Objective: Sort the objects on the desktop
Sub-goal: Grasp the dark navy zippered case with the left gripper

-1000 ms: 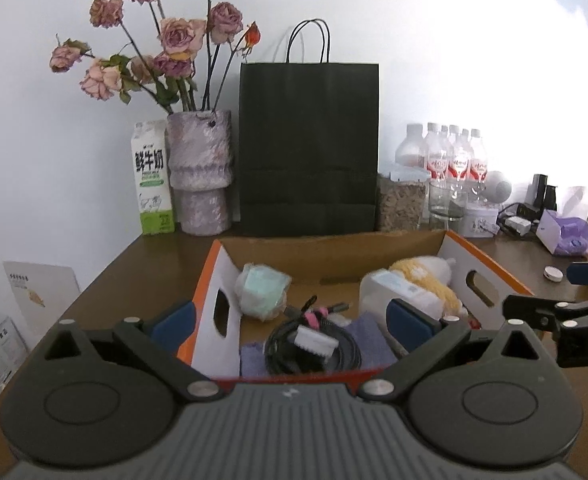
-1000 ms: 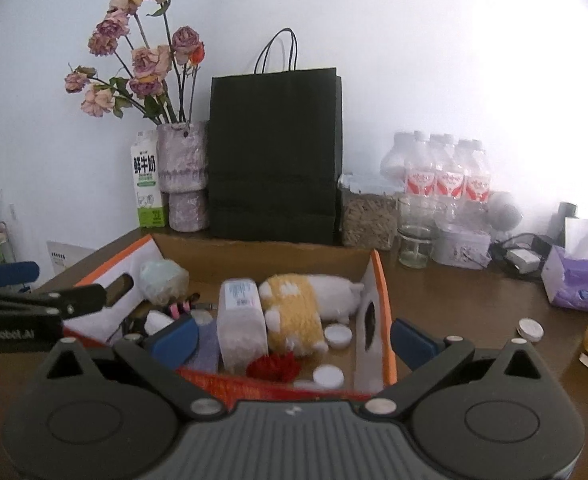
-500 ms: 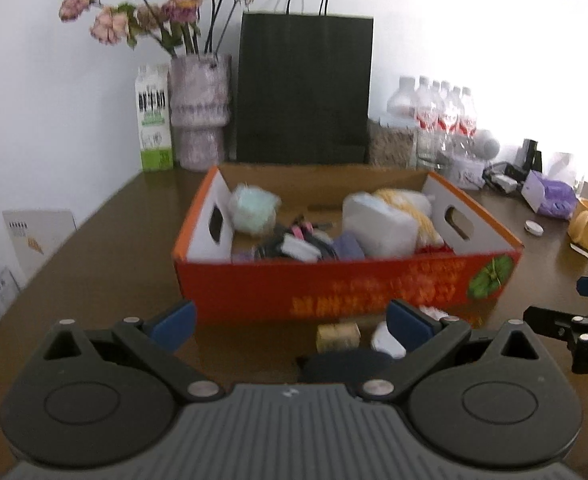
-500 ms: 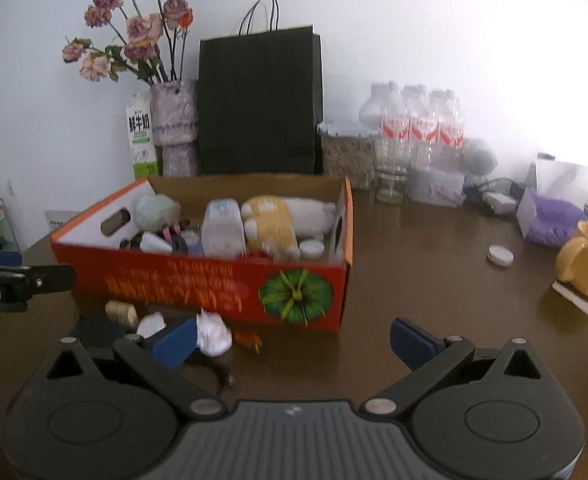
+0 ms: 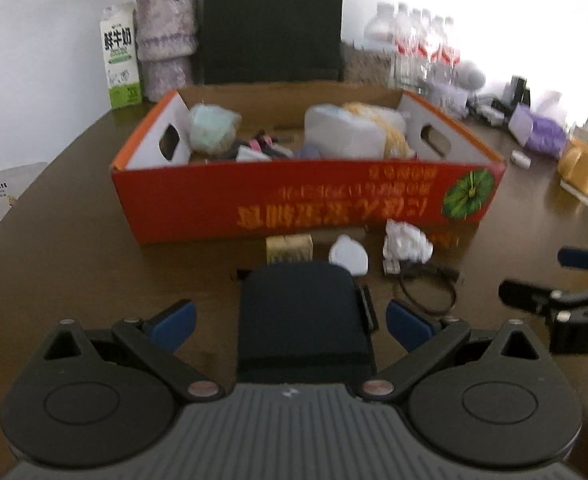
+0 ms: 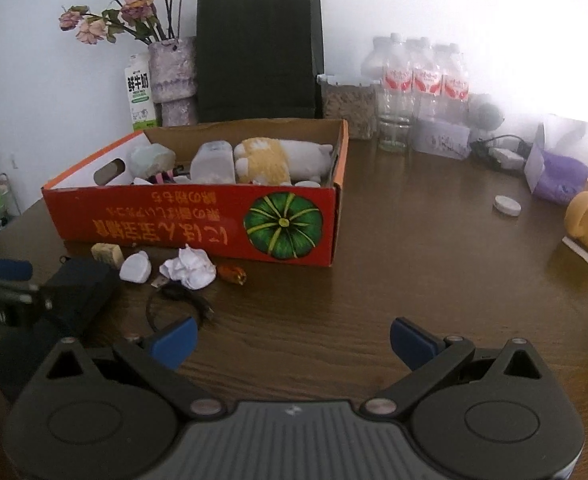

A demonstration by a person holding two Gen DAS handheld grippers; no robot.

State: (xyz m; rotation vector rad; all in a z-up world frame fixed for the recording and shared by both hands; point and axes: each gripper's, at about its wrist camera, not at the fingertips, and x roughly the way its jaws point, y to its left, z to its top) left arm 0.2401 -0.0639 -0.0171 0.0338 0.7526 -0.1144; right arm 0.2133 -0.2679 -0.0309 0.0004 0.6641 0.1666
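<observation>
The left tool hung low over the brown bench with its blue fingers spread wide on either side of a dark navy pouch; they did not touch it, and the pouch's near edge was cut off behind the tool's body. The right tool was likewise spread apart over bare wood, holding nothing.

Just in front of the orange cardboard box lay a small tan block, a white lump, a crumpled white paper, a black cable loop and a small orange item, too blurred to identify. Inside the box, a yellow-and-white plush toy and a pale container showed above the wall; the things below the rim were hidden. The black paper bag behind was cropped in the left view.
</observation>
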